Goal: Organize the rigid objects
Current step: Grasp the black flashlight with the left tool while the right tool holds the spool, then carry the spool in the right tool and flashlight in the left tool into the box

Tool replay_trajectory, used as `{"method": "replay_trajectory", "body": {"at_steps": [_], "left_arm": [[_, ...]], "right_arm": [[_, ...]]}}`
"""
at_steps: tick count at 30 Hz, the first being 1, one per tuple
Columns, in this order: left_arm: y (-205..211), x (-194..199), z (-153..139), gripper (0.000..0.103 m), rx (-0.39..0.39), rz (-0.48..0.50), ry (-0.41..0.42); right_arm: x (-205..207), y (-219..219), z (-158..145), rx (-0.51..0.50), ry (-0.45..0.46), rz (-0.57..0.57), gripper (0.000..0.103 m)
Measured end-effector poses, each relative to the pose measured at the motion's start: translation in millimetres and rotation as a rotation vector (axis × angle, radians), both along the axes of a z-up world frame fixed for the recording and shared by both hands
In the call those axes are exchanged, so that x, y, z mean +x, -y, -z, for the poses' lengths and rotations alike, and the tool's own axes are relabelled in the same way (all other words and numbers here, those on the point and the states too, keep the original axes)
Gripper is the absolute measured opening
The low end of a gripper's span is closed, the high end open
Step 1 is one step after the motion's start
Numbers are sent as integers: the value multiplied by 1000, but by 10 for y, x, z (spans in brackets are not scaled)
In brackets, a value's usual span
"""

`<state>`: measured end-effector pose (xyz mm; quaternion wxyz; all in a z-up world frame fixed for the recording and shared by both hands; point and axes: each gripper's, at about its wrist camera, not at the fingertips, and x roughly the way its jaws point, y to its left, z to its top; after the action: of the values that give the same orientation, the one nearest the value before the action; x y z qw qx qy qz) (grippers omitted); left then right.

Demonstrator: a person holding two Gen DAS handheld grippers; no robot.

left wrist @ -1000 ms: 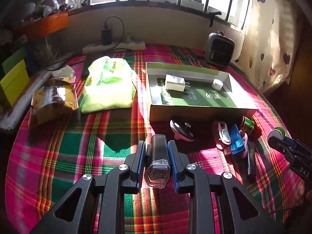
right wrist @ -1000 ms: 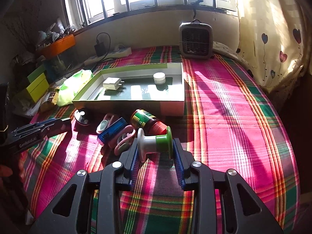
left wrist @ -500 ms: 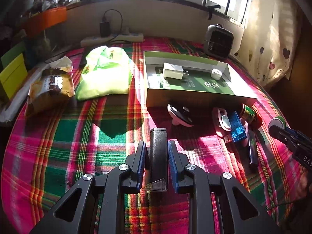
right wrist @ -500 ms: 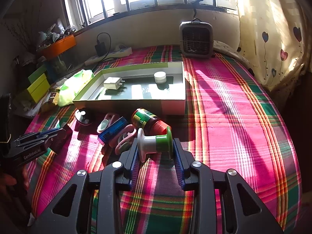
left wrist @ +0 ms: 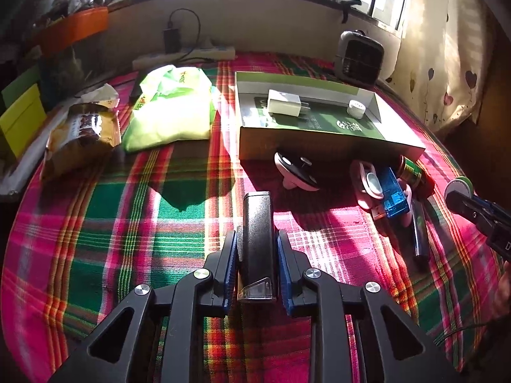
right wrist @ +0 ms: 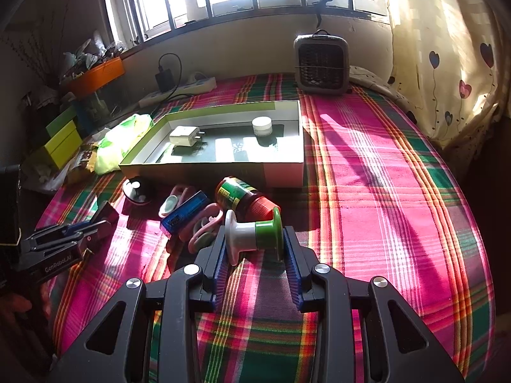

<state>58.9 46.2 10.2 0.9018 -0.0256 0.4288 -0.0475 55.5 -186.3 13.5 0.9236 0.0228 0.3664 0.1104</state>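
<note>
While the right tongs (right wrist: 255, 249) hold a white-and-green spool (right wrist: 254, 235) crosswise between their blue pads, just as they did a second ago, the left tongs (left wrist: 257, 255) have turned their load: the dark rectangular lighter-like case (left wrist: 257, 239) that a second ago showed its clear end tipped up toward the camera now lies flat along the fingers, its clear base nearest the lens and its dark top pointing to 12 o'clock. In the same second the left view has drawn back from the green-rimmed open box (left wrist: 319, 146), which now sits further off at 1 o'clock with a white plug adapter (left wrist: 284, 105) and a small white cap (left wrist: 357, 108) inside. Both tongs are narrowed onto their items, which hang above the plaid-covered bench (right wrist: 383, 210). Loose pieces wait in front of the box: a black-and-white round gadget (left wrist: 295, 172), a blue USB stick (left wrist: 394, 196) over pink clips, a green-labelled bottle with a red cap (right wrist: 242, 198), a dark pen (left wrist: 420, 233). My reading is that each hand has finished picking and the carry to the box comes next; the levelled case should drop in without snagging the near wall, provided it is lifted over the rim first.
</note>
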Motion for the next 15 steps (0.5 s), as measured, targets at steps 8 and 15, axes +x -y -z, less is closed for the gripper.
{"method": "replay_trajectory", "body": {"at_steps": [8,15], "left_arm": [[-21,-19,-124,22,-9,2,29],[-28,73,-331,22,-21,15,64]], "right_arm": [[12,22,-35,1,6,2,34],[119,10,-172,3,27,-12,34]]}}
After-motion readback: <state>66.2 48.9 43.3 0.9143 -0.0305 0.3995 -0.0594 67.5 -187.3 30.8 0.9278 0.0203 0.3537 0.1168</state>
